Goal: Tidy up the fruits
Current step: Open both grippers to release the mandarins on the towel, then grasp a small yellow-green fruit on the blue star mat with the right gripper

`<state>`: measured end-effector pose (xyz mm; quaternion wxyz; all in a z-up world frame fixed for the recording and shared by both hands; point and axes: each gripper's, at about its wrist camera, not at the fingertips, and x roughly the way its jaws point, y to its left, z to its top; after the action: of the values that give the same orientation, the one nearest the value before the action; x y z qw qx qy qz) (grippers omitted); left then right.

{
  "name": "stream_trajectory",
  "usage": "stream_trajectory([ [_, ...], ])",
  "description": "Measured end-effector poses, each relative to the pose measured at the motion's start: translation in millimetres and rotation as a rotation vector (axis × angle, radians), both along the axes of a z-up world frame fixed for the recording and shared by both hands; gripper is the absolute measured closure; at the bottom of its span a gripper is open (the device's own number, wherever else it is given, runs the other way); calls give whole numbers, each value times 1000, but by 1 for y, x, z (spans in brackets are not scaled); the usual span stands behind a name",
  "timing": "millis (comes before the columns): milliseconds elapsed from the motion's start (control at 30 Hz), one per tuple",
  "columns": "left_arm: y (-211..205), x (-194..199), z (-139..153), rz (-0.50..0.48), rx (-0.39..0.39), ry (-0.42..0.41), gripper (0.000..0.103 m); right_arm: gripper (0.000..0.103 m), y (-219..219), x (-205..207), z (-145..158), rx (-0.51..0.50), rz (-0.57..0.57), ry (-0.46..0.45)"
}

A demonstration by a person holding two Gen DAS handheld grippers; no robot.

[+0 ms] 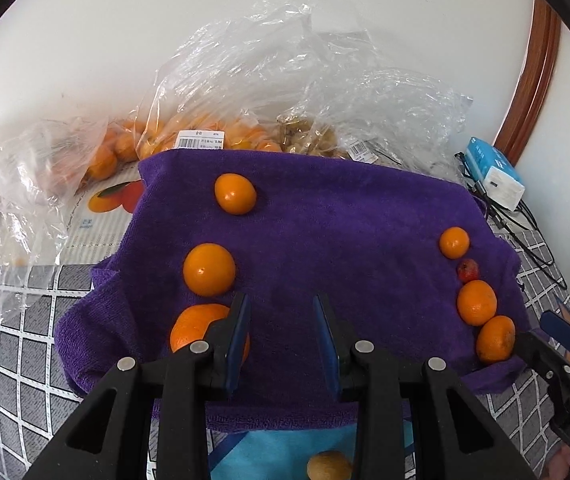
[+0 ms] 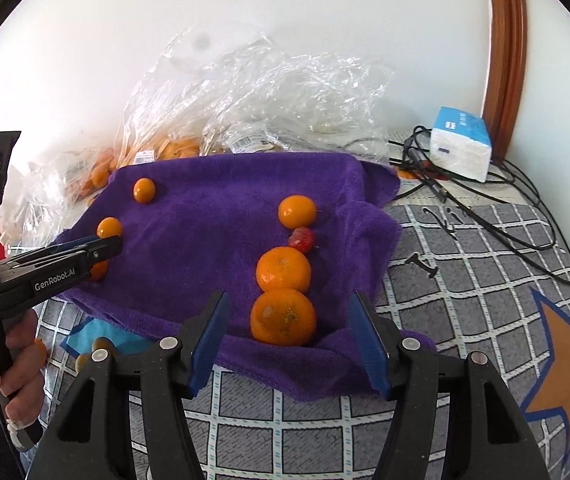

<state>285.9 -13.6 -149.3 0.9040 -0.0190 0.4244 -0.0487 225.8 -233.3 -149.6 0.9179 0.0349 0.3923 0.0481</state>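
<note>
A purple towel (image 1: 325, 220) carries two columns of fruit. Three oranges run down its left side: (image 1: 235, 193), (image 1: 209, 269) and a big one (image 1: 189, 328) half hidden behind my left finger. Down the right side lie an orange (image 2: 297, 211), a strawberry (image 2: 301, 240) and two more oranges (image 2: 283, 272), (image 2: 283, 317). My left gripper (image 1: 281, 300) hovers over the towel's near edge beside the big orange, its jaws drawn in narrow and holding nothing. My right gripper (image 2: 289, 296) stands open, and the nearest orange lies just beyond its pads, untouched.
Crumpled clear bags (image 1: 245, 80) holding more oranges stand against the wall behind the towel. A tissue pack (image 2: 461, 144) and black cables (image 2: 505, 216) lie at the back right. A checked grey cloth (image 2: 445, 280) covers the surface. A yellowish fruit (image 1: 329, 466) rests on a blue sheet.
</note>
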Motion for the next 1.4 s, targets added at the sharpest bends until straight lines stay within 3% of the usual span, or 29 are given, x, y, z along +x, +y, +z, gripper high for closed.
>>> stream_trajectory([
  [100,2,-3,2,7,14,-10,72,42,-3,-3,2,2,-18,4],
  [233,12,-11,10,35,15,-20,54,42,-4,-11,6,12,-30,2],
  [567,68,-57,38,106,-32,-75,41,42,22,-36,18,0,-29,-6],
  [833,128,-100,36,193,-58,-81,36,42,68,-55,9,17,46,2],
  [1000,155,-119,20,236,-72,-57,36,57,105,-59,-6,3,122,15],
  [1100,166,-128,7,255,-75,-38,36,62,124,-55,-15,-6,161,30],
  [1400,185,-135,-12,269,-124,4,36,63,150,-25,-33,4,178,97],
])
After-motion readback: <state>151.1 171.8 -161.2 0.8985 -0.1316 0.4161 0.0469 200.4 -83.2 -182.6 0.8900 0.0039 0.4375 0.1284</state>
